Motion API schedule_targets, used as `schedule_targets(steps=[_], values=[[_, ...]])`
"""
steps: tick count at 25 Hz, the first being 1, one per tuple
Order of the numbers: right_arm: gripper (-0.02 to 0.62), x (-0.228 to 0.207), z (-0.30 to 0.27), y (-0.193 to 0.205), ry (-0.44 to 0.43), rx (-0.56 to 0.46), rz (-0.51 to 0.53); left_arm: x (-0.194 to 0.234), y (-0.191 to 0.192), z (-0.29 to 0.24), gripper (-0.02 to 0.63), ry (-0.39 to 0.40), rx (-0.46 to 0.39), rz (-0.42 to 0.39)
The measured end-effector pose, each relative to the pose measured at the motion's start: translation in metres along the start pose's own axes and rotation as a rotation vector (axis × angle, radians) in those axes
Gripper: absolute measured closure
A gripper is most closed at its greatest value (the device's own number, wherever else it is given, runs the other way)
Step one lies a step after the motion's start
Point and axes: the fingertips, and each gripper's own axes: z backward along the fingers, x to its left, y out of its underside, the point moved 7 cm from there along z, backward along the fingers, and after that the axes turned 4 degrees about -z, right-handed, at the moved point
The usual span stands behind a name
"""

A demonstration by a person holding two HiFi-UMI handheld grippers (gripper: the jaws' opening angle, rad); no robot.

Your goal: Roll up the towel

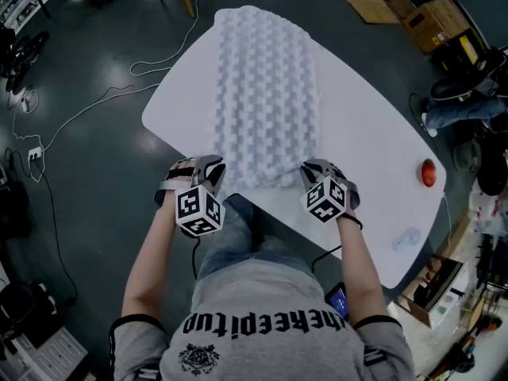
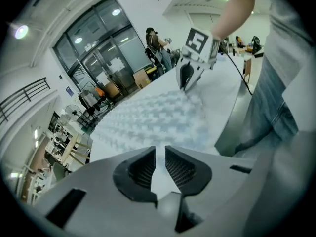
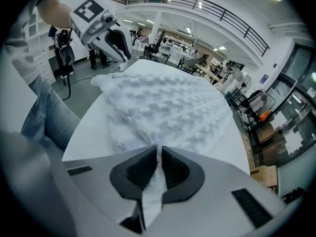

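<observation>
Pinches the lower-right corner of the towel [image 1: 266,94] in the right gripper [image 3: 159,166], jaws closed on the fabric. Holds the left gripper [image 2: 159,164] just beside the lower-left corner, jaws slightly apart, clamping nothing. Has the rest spread flat up the middle of the white tabletop [image 1: 373,149].

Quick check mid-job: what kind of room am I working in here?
Probably a big open lab or workshop: a mezzanine railing, crowded workbenches, and cables trailing over the floor round the table.
</observation>
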Motion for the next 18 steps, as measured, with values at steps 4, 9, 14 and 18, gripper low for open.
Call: schedule_targets(steps=[4,9,14,18], values=[[0.574,-0.003,-0.008,-0.002,-0.001,0.015,-0.011,-0.040,-0.016,0.009,0.473,0.106,-0.059,-0.028],[0.574,-0.004,-0.012,-0.004,-0.006,0.019,-0.008,-0.079,0.001,-0.007,0.399,0.152,-0.009,0.039],[0.574,-0.002,-0.012,-0.003,-0.013,0.019,-0.003,-0.073,0.026,-0.008,0.416,0.112,0.065,0.079],[0.574,-0.002,-0.013,-0.004,-0.012,0.016,0.004,-0.037,0.032,-0.004,0.419,0.065,0.064,0.133]])
